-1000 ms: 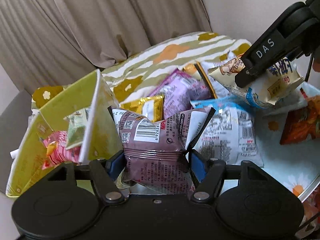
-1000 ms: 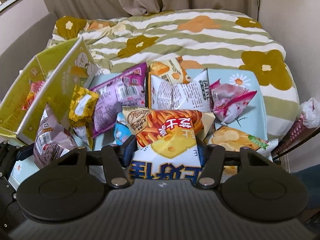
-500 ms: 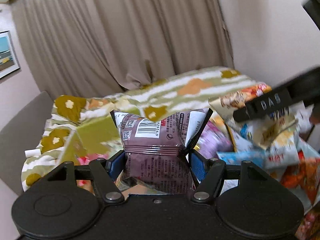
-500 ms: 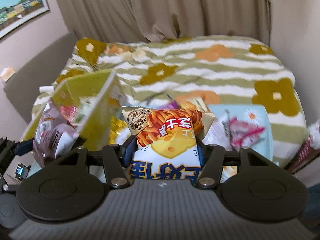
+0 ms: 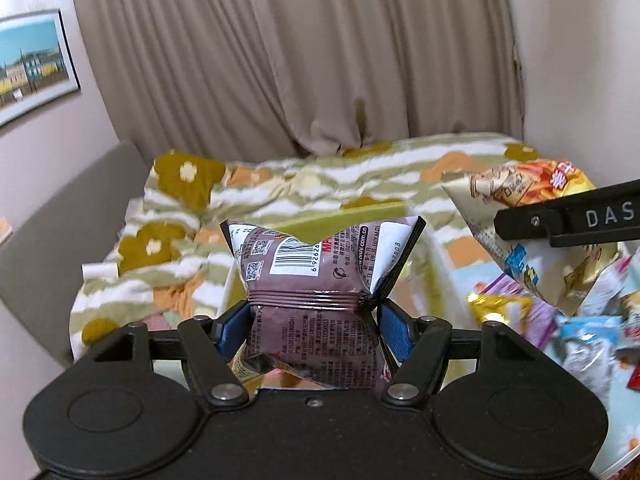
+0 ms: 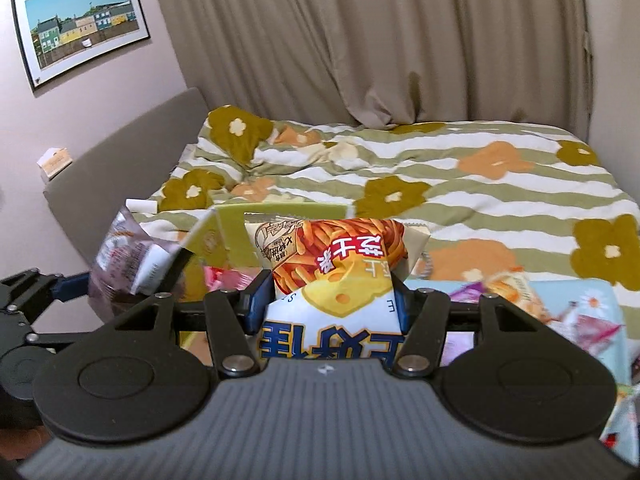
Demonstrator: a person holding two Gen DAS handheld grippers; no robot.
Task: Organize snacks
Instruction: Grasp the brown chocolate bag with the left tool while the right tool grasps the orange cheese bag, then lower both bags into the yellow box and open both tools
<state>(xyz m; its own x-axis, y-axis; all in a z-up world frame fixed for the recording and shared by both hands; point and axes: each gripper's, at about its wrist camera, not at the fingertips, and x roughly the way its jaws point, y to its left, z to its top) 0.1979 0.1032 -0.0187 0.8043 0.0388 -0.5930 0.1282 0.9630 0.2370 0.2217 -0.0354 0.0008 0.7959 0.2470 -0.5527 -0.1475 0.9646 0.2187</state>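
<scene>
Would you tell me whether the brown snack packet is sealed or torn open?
Seemingly sealed: the brown packet is puffed, its crimped seam intact across the width, clamped in the left hand-held gripper. Its lower end is hidden.

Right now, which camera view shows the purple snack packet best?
The left wrist view: the purple snack packet is centered, sharp, pinched in the left tool, its barcode readable. The right wrist view shows it only blurred at the left edge.

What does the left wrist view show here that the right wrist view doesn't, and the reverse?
Left wrist only: the barcode side of the purple snack bag clamped in the left gripper.

Right wrist only: the front of the fries snack bag clamped in the right gripper, and the pink packet.

Both: the two bags, the green box, the floral blanket, the framed picture.
</scene>
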